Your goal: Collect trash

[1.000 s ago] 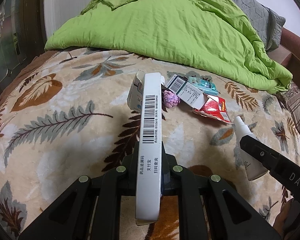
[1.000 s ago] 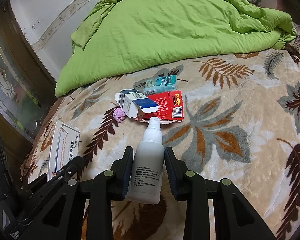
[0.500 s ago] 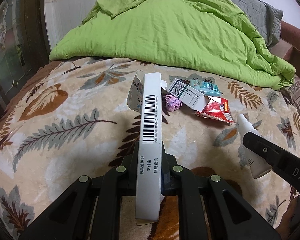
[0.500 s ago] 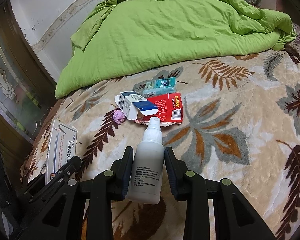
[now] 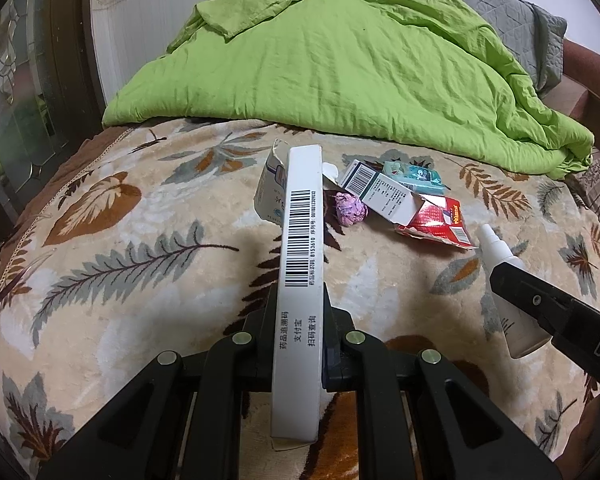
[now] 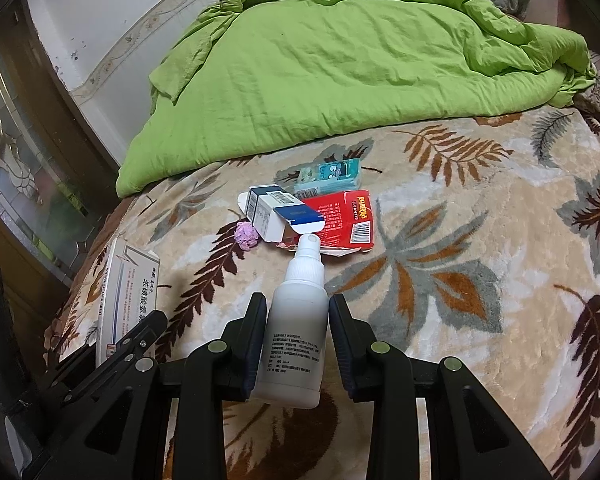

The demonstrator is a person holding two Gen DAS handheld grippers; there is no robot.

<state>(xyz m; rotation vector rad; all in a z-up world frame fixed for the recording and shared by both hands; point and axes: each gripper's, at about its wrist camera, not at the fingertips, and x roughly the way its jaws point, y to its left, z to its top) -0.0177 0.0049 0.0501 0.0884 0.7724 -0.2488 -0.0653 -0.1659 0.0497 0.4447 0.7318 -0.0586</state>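
The left tool (image 5: 298, 344) is clamped on a long white medicine box (image 5: 302, 264), gripping it edge-up near its lower end so the barcode side faces the camera and the box runs straight ahead beyond the fingertips. The right tool (image 6: 298, 340) is clamped on a white spray bottle (image 6: 296, 332), pads pressed against both sides of its body, nozzle pointing forward and away.

Both tools hang above a bed covered by a leaf-patterned blanket (image 6: 480, 240). Ahead of the right tool, just past the bottle's nozzle, a small pile of trash lies on the blanket: an opened blue-and-white carton (image 6: 280, 212) resting partly over a flattened red box (image 6: 348, 220), a teal packet (image 6: 328, 174) just behind them, and a crumpled pink wad (image 6: 247, 236) to the left of the carton. From the left tool, this same pile sits ahead and to the right of the held box, with the pink wad (image 5: 351, 208) nearest it. A rumpled green duvet (image 5: 340, 68) is heaped at the far side of the bed, beyond the pile.

The right tool appears at the lower right of the left wrist view, and the left tool at the lower left of the right wrist view.
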